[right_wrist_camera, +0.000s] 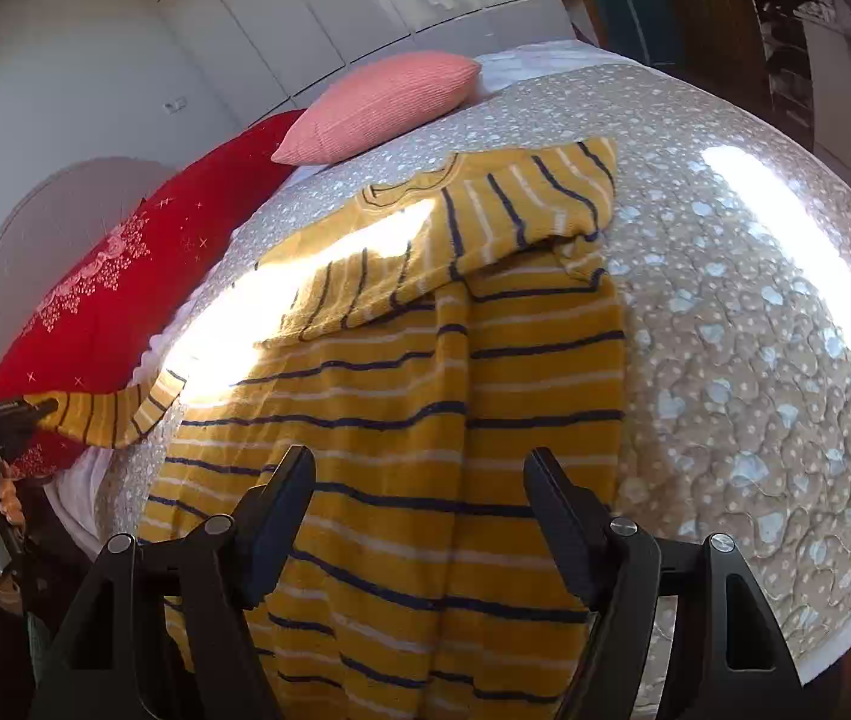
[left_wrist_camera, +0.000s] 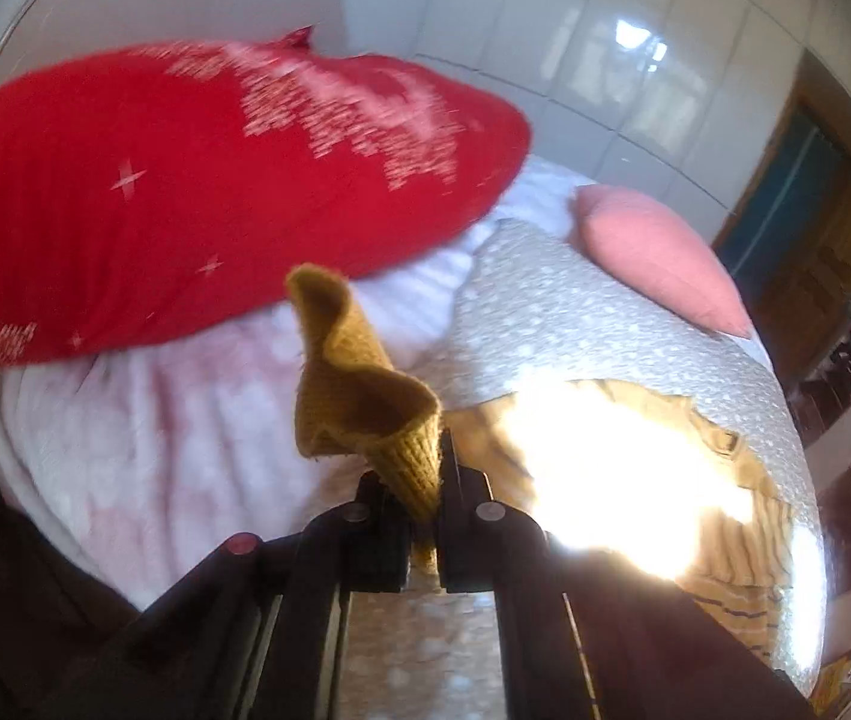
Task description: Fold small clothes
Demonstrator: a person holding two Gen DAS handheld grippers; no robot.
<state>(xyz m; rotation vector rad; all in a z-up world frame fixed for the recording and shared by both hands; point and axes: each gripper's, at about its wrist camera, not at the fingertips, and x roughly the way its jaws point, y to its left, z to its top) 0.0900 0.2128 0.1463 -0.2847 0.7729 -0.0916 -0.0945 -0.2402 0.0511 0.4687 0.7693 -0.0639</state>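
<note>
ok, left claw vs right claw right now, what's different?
Left claw is shut on the sweater's cuff; right claw is open and holds nothing. Left claw holds its sleeve out off the bed's edge, by the red pillow; right claw hovers above the sweater's body on the blanket. Both are black two-finger claws.

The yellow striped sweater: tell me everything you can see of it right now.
The yellow striped sweater is a mustard knit with navy and white stripes, lying flat on the spotted bedspread. One sleeve is folded across its chest; the other stretches out to the left gripper, whose jaws pinch its ribbed cuff. The right gripper hovers open above the hem.
</note>
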